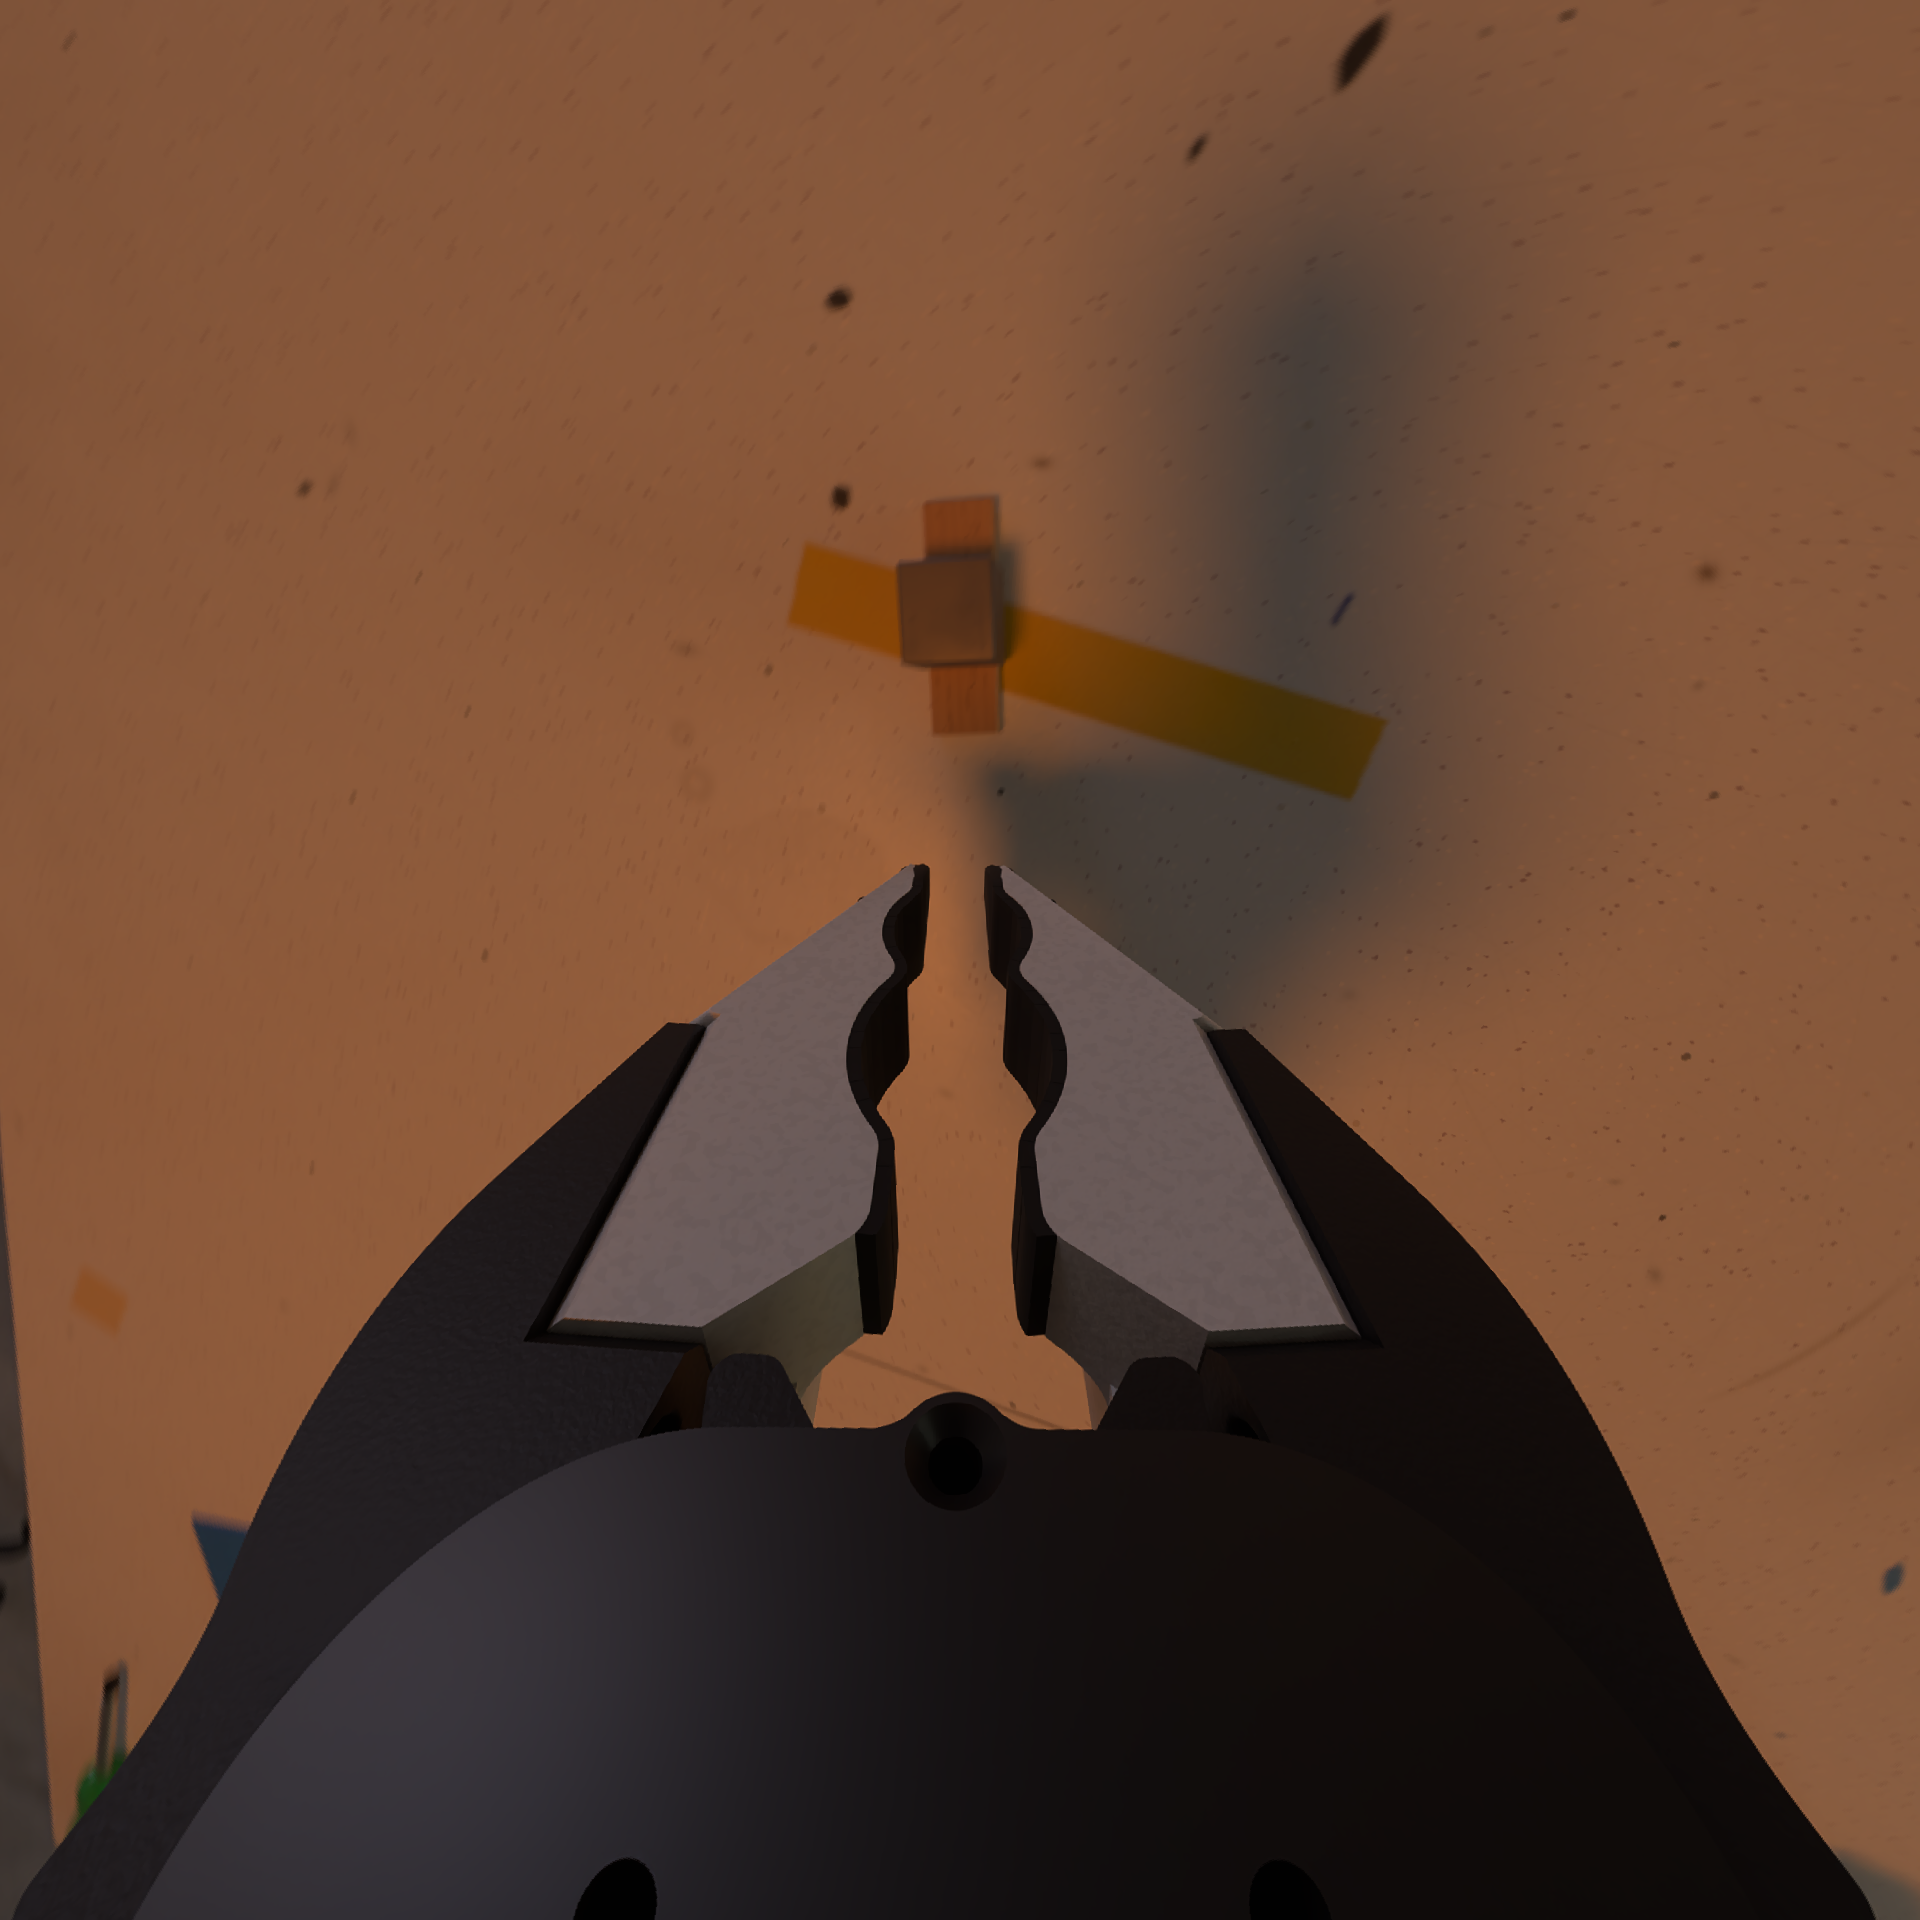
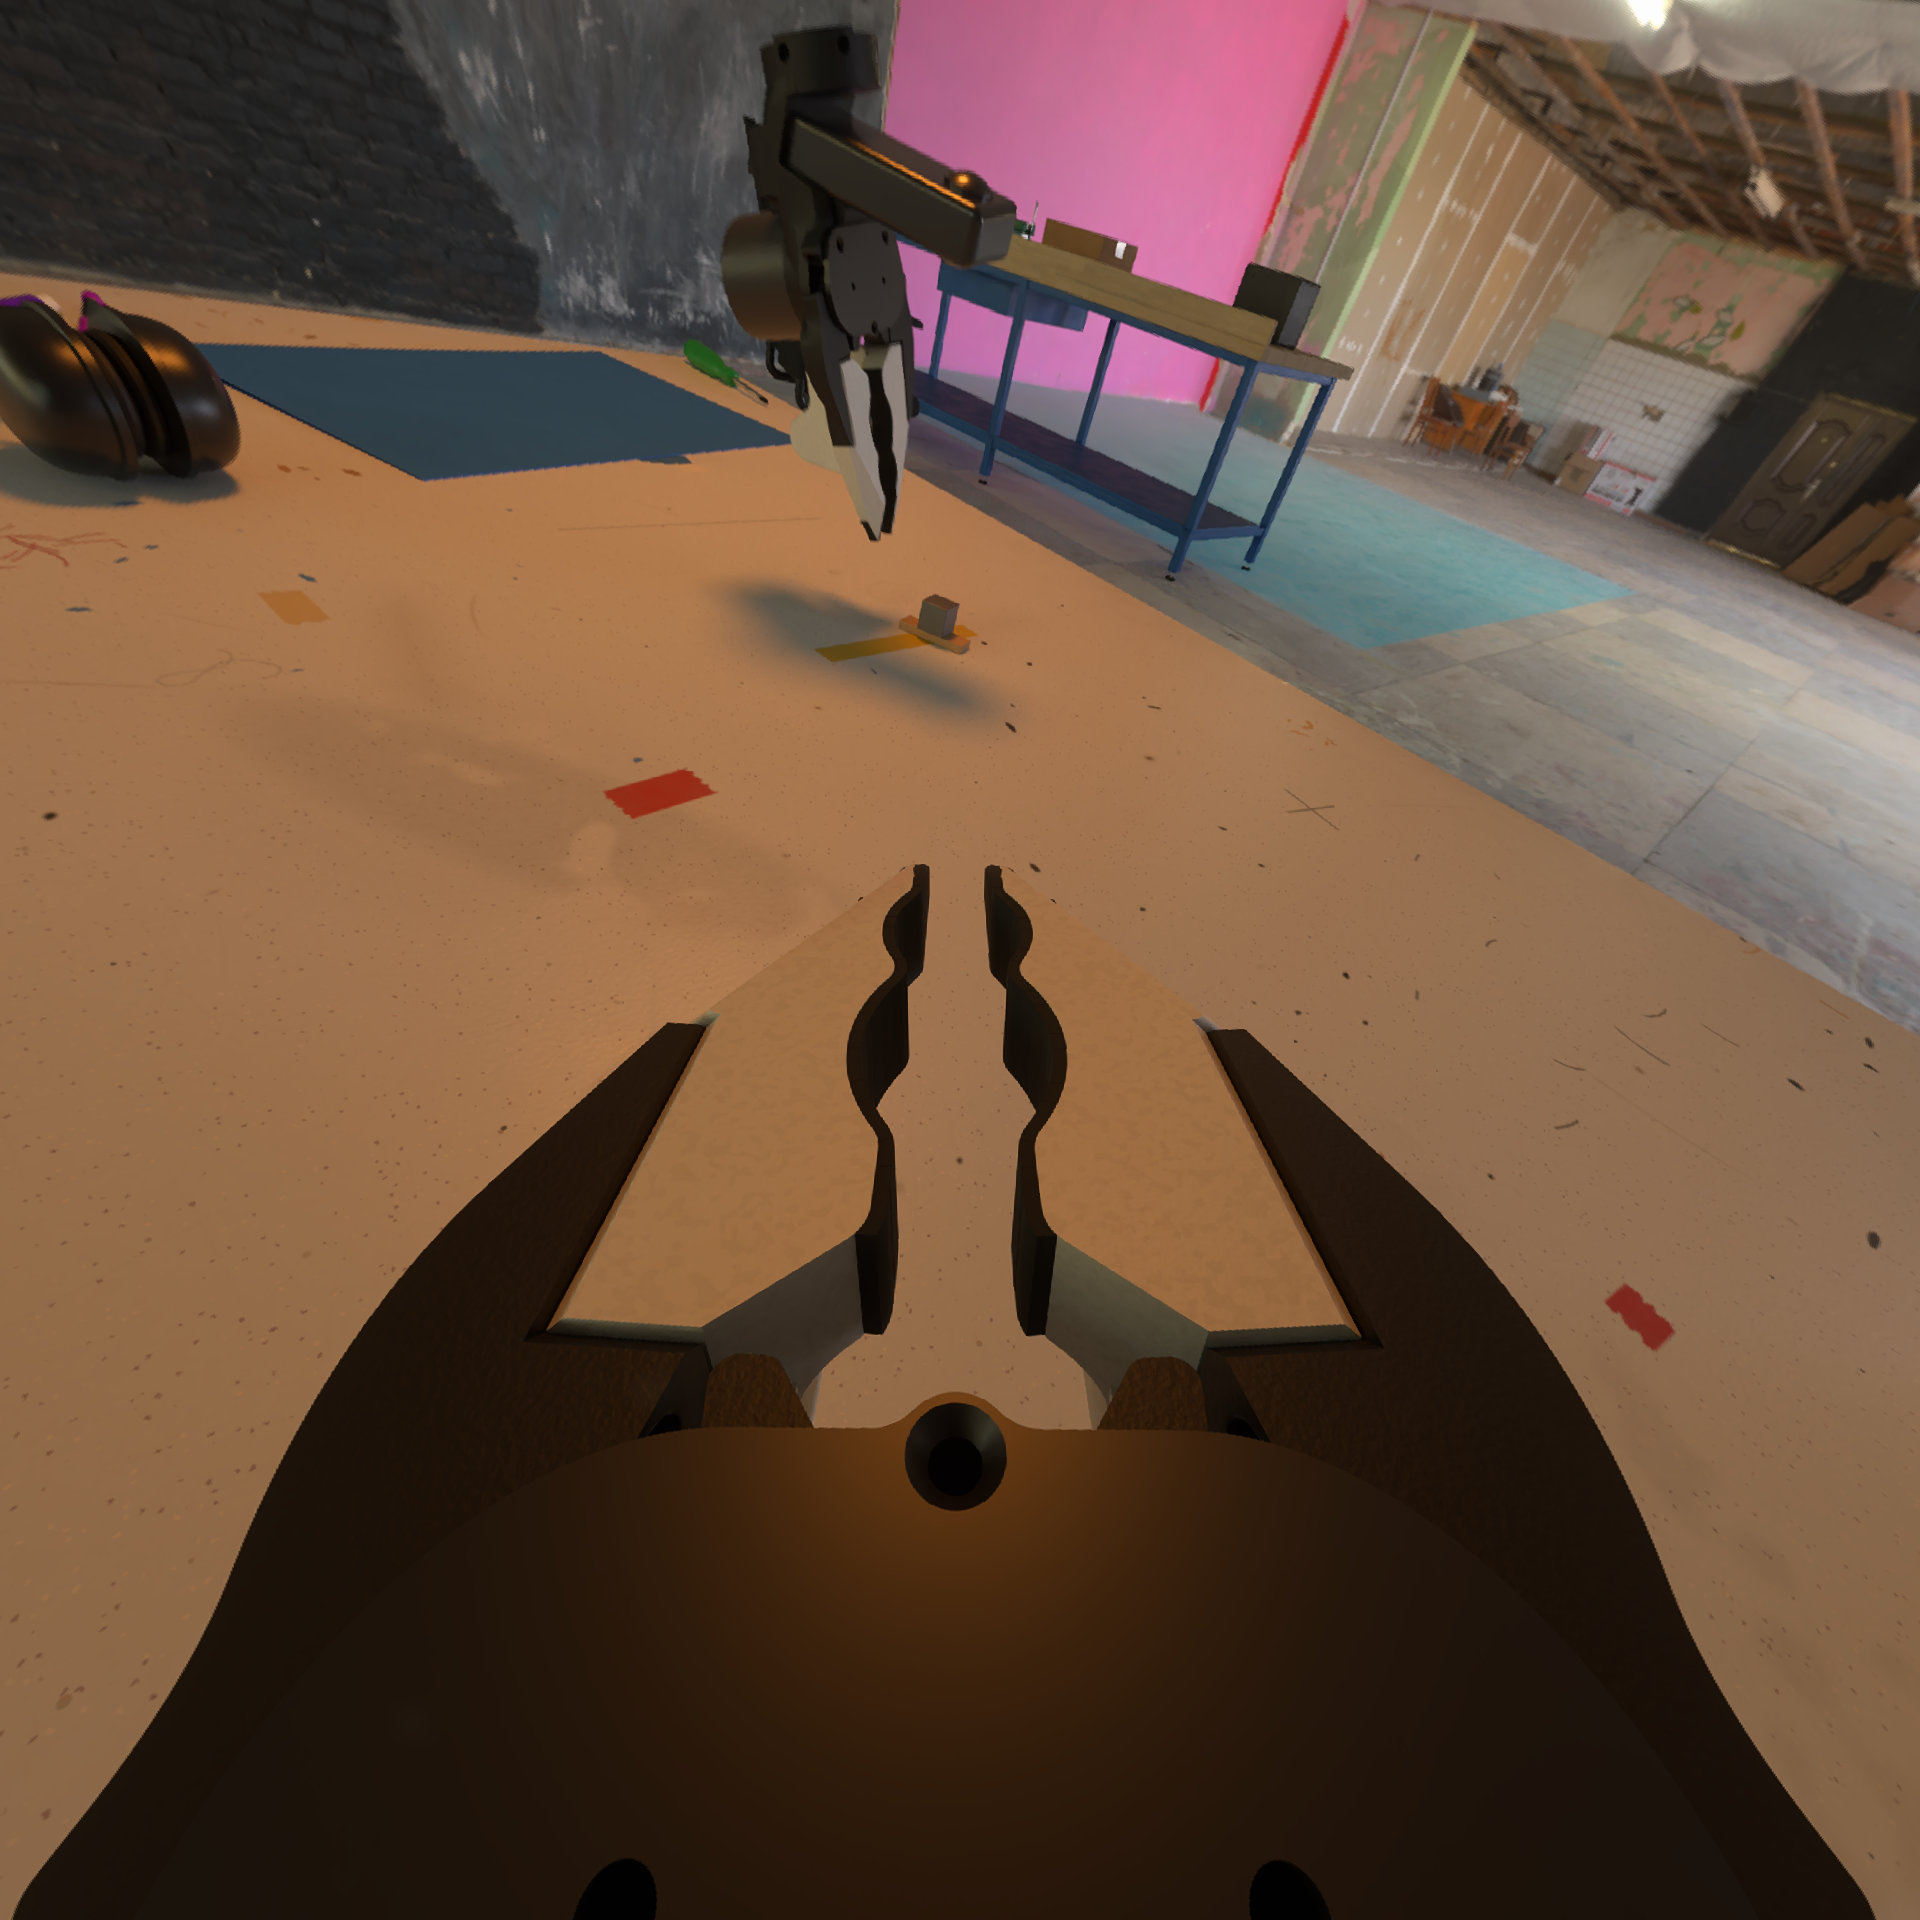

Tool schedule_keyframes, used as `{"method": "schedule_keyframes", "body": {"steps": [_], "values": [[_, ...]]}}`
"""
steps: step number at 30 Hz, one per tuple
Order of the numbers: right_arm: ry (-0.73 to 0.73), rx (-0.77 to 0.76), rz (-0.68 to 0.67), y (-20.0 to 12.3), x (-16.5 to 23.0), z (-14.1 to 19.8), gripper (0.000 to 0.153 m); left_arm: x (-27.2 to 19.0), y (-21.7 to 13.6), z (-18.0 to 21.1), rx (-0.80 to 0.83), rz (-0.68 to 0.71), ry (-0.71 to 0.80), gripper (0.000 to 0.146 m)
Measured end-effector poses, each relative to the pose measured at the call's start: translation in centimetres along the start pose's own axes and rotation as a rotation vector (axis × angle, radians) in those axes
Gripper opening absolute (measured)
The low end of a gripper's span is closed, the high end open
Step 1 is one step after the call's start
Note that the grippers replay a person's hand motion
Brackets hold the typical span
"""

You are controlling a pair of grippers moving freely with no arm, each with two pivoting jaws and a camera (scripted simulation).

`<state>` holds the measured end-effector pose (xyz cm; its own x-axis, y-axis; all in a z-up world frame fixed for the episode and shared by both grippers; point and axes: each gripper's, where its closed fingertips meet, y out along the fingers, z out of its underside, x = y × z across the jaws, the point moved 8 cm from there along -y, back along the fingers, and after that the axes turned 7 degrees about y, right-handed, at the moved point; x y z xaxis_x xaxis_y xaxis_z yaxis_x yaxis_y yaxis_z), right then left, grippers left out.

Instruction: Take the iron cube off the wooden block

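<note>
A small grey iron cube (image 1: 948, 613) sits on the middle of a flat wooden block (image 1: 966, 707), which lies across a yellow tape strip (image 1: 1195, 707) on the orange table. My left gripper (image 1: 956, 873) hangs above and short of the cube, pointing down, with its jaws nearly together and empty. In the right wrist view the cube (image 2: 938, 615) and block (image 2: 958, 642) are far ahead, with the left gripper (image 2: 873, 530) hovering just above and left of them. My right gripper (image 2: 956, 873) is low over the table, far from the cube, with its jaws nearly together and empty.
A blue mat (image 2: 468, 405), a black rounded object (image 2: 104, 384) and a green screwdriver (image 2: 717, 366) lie at the far side. Red tape patches (image 2: 658, 792) mark the surface. The table edge runs along the right, and a blue-legged workbench (image 2: 1143, 312) stands beyond it.
</note>
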<state>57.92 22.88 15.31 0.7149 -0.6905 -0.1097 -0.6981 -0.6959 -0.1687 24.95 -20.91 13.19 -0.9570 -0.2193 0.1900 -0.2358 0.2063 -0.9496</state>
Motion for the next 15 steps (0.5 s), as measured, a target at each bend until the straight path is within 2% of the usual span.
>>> {"method": "schedule_keyframes", "body": {"steps": [3,7,9,15], "values": [[0.011,-0.011,-0.010,0.0,-0.1,0.0,0.010,0.2,0.9,-0.7,-0.011,0.032,0.054,0.012],[0.012,0.021,-0.001,0.2,-0.2,0.5,0.010,0.4,2.2,-1.1,0.039,0.070,-0.108,0.012],[0.011,0.028,-0.001,0.3,-0.2,0.6,0.011,0.4,2.6,-1.0,0.044,0.081,-0.137,0.012],[0.020,0.023,0.002,0.2,-0.5,0.6,0.010,-1.3,2.4,-1.9,-0.120,0.259,-0.077,0.015]]}}
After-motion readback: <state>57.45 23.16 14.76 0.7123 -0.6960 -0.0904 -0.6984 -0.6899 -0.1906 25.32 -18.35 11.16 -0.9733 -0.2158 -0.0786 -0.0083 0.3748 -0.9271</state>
